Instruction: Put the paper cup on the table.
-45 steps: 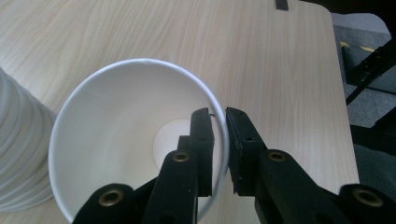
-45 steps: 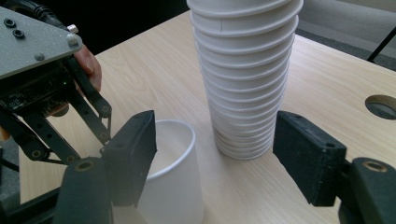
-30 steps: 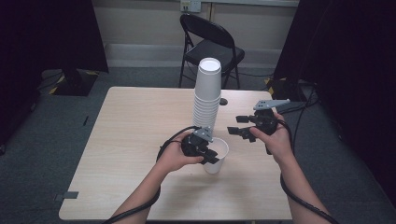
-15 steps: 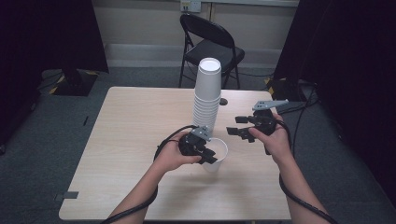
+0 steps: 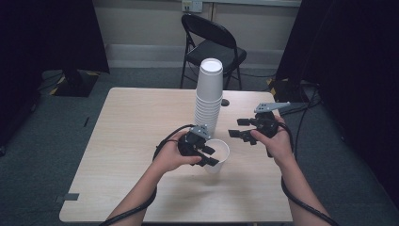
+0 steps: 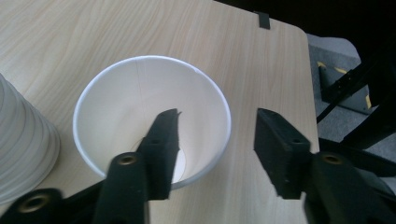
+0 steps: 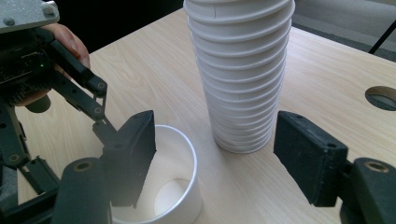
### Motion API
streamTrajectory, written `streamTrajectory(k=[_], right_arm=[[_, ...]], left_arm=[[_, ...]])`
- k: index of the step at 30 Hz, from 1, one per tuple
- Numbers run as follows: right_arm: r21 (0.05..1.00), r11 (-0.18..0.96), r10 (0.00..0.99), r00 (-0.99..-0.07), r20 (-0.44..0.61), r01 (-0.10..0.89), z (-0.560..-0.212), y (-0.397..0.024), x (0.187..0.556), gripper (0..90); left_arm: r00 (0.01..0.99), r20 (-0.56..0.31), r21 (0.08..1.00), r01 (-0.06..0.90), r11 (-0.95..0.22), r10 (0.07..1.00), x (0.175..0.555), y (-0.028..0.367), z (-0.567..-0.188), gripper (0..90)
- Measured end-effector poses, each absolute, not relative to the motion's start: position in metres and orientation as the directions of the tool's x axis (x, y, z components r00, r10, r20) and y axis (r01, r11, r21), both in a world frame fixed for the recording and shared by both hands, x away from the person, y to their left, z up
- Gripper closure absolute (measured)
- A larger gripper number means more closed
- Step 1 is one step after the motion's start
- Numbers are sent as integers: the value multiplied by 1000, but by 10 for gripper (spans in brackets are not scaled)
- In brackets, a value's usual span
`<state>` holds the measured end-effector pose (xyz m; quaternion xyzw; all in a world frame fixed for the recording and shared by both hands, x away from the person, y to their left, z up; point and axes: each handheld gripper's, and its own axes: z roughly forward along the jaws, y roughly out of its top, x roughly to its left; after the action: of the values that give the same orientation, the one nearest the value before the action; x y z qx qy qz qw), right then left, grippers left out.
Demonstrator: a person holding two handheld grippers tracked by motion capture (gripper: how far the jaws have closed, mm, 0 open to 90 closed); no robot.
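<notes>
Straddling cup rim, left claw just opening, pads clear; right claw open, stack adjacent.

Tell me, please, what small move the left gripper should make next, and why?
Probably lift the left gripper clear. Its jaws have just been opening; one sits inside the single white paper cup, one outside, its wall loose between them. The cup stands upright beside the tall stack of white paper cups.

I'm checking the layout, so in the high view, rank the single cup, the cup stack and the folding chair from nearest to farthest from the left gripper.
1. Single cup, at the left gripper jaws.
2. Cup stack, just behind.
3. Folding chair, beyond the table's far edge.
</notes>
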<state>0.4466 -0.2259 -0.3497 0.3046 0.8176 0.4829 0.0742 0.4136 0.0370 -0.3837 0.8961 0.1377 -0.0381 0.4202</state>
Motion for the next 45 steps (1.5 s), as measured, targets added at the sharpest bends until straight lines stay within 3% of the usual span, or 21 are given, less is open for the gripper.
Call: streamTrajectory(k=[7, 18, 32, 45], right_arm=[[831, 357, 574, -802, 165, 427, -351, -228, 444, 281], [830, 351, 583, -795, 169, 433, -355, -230, 442, 246], [828, 355, 593, -789, 160, 434, -358, -234, 439, 169], [826, 341, 604, -778, 174, 450, -367, -242, 436, 154]], left_arm=[[961, -190, 743, 276, -609, 203, 412, 38, -380, 323], [956, -174, 753, 283, -594, 235, 411, 50, -375, 222], [951, -159, 759, 289, -584, 264, 411, 69, -370, 189], [941, -152, 757, 307, -577, 302, 412, 93, -373, 168]])
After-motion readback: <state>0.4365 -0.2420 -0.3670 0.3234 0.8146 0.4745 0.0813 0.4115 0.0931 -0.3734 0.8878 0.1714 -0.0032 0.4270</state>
